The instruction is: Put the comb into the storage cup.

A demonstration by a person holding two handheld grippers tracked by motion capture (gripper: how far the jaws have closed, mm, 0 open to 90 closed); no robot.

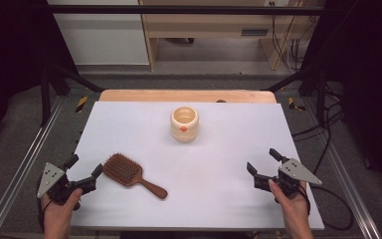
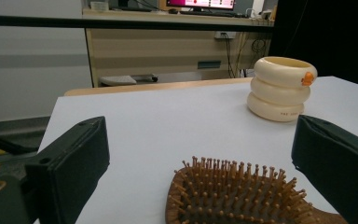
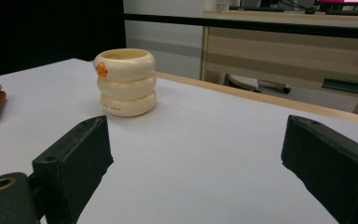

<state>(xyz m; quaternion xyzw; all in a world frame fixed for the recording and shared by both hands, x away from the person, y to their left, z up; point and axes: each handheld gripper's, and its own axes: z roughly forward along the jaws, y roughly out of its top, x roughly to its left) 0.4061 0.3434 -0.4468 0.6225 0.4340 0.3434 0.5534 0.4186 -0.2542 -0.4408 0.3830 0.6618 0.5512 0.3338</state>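
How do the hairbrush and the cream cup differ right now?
The hairbrush is brown wood and lies flat, bristles up; the cream cup stands upright, its mouth open to the top. The hairbrush is long with a handle; the cup is round, shaped like three stacked rings, with a small orange mark. The hairbrush lies beside the left gripper; the cup stands mid-table. Both rest untouched on the white table.
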